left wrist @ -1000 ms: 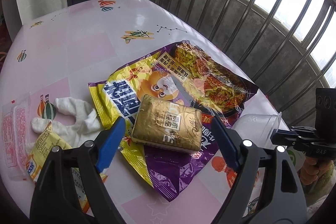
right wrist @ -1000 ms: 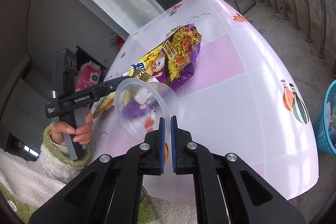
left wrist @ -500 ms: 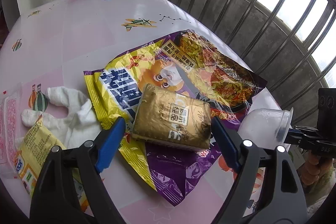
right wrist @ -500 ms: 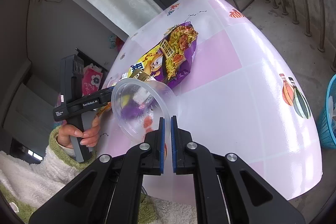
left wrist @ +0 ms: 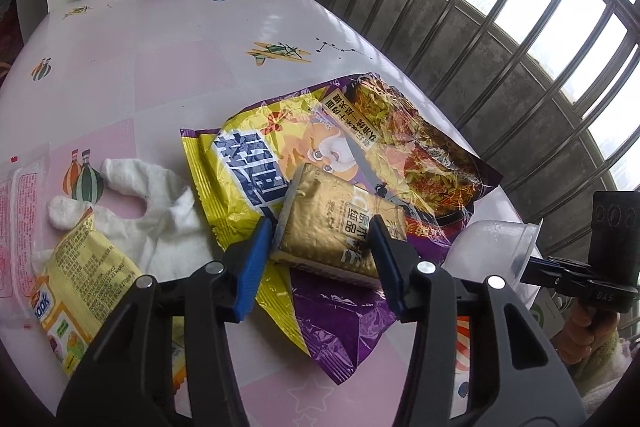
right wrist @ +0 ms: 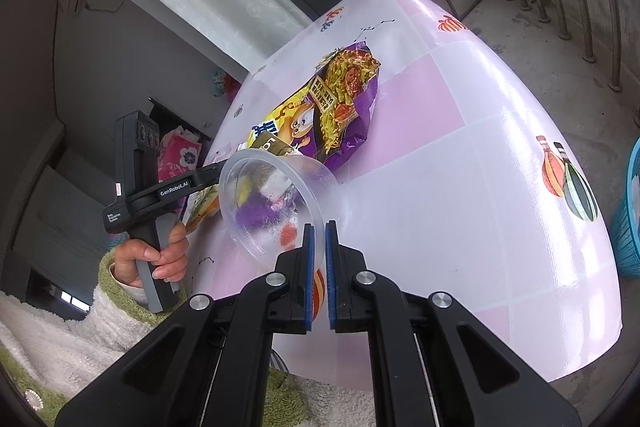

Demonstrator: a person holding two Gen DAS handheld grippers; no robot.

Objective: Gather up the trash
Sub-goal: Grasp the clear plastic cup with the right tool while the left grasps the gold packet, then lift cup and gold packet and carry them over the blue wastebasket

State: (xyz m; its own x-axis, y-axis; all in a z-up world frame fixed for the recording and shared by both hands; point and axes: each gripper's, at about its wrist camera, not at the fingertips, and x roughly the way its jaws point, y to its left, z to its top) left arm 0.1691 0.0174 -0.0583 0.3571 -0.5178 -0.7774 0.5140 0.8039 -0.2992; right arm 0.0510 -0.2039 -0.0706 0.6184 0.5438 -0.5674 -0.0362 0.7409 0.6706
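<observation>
Two wrappers at the left edge of the left wrist view were cut off: a clear pink-printed sachet (left wrist: pixel 18 227) and a yellow snack packet (left wrist: pixel 76 291) partly under the gripper body. Beside them lay a crumpled white tissue (left wrist: pixel 152 211). At lower centre, the left gripper (left wrist: pixel 320 251) had just been closing on a gold foil rectangular packet (left wrist: pixel 340 231), its blue pads at both short ends; firm contact was hard to judge. The packet lay on a large yellow-and-purple noodle bag (left wrist: pixel 360 155). At lower right, the right gripper (right wrist: pixel 319 247) was clamped nearly closed on the rim of a clear plastic cup (right wrist: pixel 276 203), tilted above the pink-and-white table (right wrist: pixel 460 187).
</observation>
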